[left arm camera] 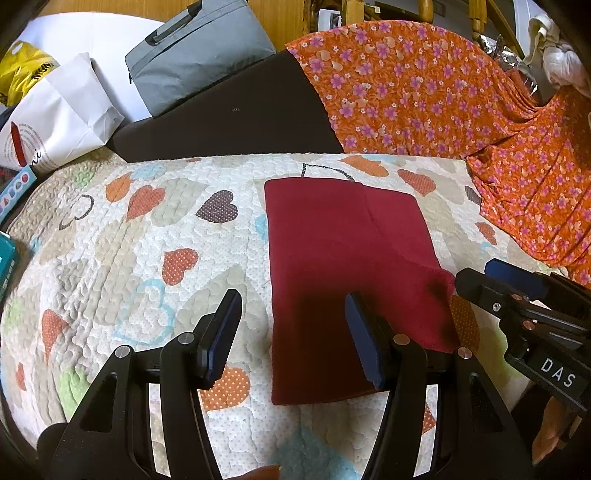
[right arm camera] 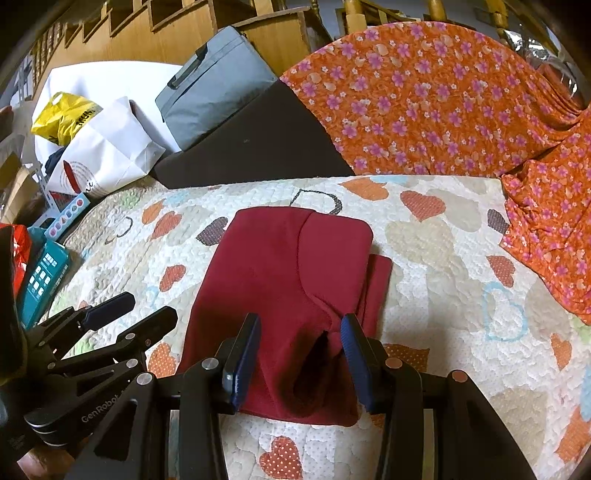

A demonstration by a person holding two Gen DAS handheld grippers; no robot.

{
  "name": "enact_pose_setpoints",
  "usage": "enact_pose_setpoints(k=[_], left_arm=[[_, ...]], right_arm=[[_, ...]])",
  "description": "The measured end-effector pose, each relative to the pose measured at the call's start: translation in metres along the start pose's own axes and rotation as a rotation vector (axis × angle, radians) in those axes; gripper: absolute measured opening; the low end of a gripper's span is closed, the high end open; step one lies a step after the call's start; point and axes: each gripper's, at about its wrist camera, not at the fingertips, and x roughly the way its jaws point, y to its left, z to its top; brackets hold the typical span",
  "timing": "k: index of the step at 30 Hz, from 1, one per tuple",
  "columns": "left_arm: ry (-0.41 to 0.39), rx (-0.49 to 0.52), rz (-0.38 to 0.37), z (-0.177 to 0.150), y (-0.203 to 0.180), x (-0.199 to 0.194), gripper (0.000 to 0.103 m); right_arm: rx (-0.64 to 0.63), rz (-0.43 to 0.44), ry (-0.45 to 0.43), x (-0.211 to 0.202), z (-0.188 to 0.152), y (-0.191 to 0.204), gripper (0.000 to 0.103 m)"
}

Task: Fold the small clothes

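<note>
Near edge of the dark red garment (right arm camera: 280, 280) hidden behind the right gripper (right arm camera: 301, 325). Print on the white paper bag (left arm camera: 70, 110) too small to read. Orange floral cloth (left arm camera: 443, 96) cut off at the right edge.

A home — heart quilt (left arm camera: 110, 240), wooden staircase (right arm camera: 147, 29).

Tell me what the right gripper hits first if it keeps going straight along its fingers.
Most likely the dark red garment. The right gripper points down at it with open jaws, straddling a raised fold near the garment's near edge. Depth is hard to judge, but nothing else shows in between; the heart-print quilt lies underneath.
</note>
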Motion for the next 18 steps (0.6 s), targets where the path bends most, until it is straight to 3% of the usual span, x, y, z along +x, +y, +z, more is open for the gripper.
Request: enact_pose_setpoints(k=[18], left_arm=[[0.013,-0.003,0.002,-0.002,-0.0024,0.0055,0.058]], right_arm=[[0.009,0.002,0.02,0.005,-0.0024,0.0015,0.043]])
